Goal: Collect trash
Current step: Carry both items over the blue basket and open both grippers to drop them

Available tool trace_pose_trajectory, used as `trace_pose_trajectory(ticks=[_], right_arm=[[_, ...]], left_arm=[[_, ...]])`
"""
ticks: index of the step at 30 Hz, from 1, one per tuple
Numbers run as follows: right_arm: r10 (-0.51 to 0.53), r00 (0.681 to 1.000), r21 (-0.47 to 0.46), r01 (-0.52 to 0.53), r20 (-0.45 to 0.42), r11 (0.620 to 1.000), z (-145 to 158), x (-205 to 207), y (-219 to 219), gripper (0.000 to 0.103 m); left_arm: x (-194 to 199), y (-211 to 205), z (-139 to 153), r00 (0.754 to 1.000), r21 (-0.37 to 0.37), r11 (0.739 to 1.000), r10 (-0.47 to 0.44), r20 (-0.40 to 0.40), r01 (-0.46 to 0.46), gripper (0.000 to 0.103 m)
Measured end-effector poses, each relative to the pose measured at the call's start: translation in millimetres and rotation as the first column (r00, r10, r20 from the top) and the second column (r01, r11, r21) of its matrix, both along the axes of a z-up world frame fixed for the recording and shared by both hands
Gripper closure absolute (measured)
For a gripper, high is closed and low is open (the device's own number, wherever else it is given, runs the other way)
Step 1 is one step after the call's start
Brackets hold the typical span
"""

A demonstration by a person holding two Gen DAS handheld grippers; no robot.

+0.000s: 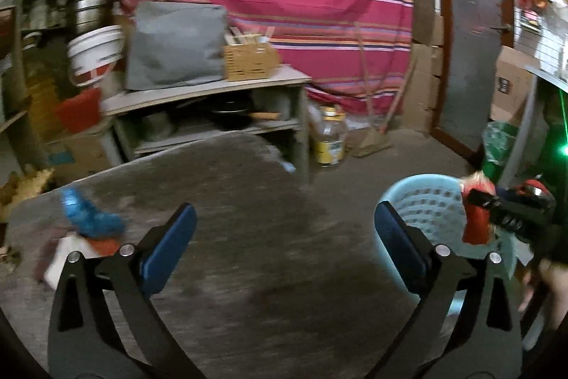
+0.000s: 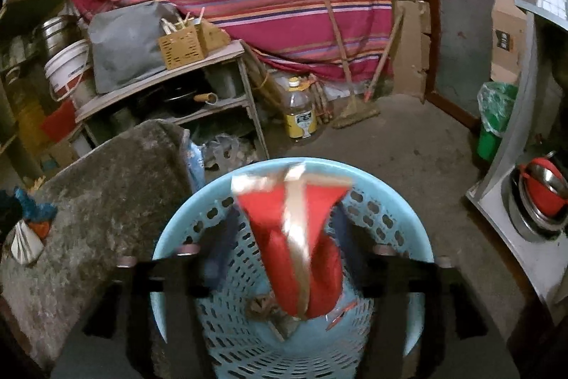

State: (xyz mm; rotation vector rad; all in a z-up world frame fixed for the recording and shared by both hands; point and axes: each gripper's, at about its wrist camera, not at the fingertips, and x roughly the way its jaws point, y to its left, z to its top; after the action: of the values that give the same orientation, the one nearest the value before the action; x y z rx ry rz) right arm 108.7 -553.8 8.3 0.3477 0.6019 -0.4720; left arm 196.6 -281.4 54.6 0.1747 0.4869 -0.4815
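Note:
My left gripper (image 1: 285, 215) stands wide open over the grey stone slab (image 1: 230, 219), with nothing between its blue pads. A crumpled blue wrapper (image 1: 88, 215) and a white and orange packet (image 1: 71, 254) lie on the slab to its left. My right gripper (image 2: 284, 233) hangs over the light blue perforated basket (image 2: 177, 226). A red and white packet (image 2: 298, 237), blurred, is between its open jaws above the basket's mouth. Brown scraps (image 2: 262, 306) lie at the basket's bottom. The left wrist view shows the basket (image 1: 419, 198) and red packet (image 1: 475, 222) at right.
A low shelf (image 1: 213, 91) with a grey cushion and woven box stands behind the slab. A clear jug (image 2: 300, 112) with a yellow label and a broom (image 2: 355, 116) rest on the floor by the striped cloth. A green bin (image 2: 491, 126) sits at right.

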Motion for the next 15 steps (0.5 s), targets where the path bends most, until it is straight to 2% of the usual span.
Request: trace_pose_trajectory(ticks=[4, 6, 9, 11, 15], right_arm=[[-0.019, 1.000, 0.013, 0.019, -0.017, 1.000, -2, 5, 4, 0.033], [-0.019, 1.000, 0.011, 0.019, -0.013, 1.000, 0, 8, 11, 0.025], [-0.001, 1.000, -0.056, 0.000, -0.014, 0.998, 8, 16, 37, 0.024], [0.031, 0.999, -0.094, -0.032, -0.010, 0.995, 13, 23, 61, 0.015], [0.109, 0.994, -0.161, -0.108, -0.003, 0.981, 23, 39, 113, 0.014]], left_arm=[[9, 53, 3, 0.997, 0.026, 0.997, 0.073, 0.025, -0.074, 0.005], [16, 84, 3, 0.992, 0.031, 0.992, 0.124, 0.032, -0.125, 0.005], [28, 130, 2, 0.979, 0.016, 0.979, 0.203, 0.023, -0.203, 0.005], [35, 156, 0, 0.969, 0.011, 0.969, 0.246, 0.013, -0.246, 0.005], [44, 203, -3, 0.947, 0.013, 0.947, 0.320, 0.008, -0.320, 0.005]])
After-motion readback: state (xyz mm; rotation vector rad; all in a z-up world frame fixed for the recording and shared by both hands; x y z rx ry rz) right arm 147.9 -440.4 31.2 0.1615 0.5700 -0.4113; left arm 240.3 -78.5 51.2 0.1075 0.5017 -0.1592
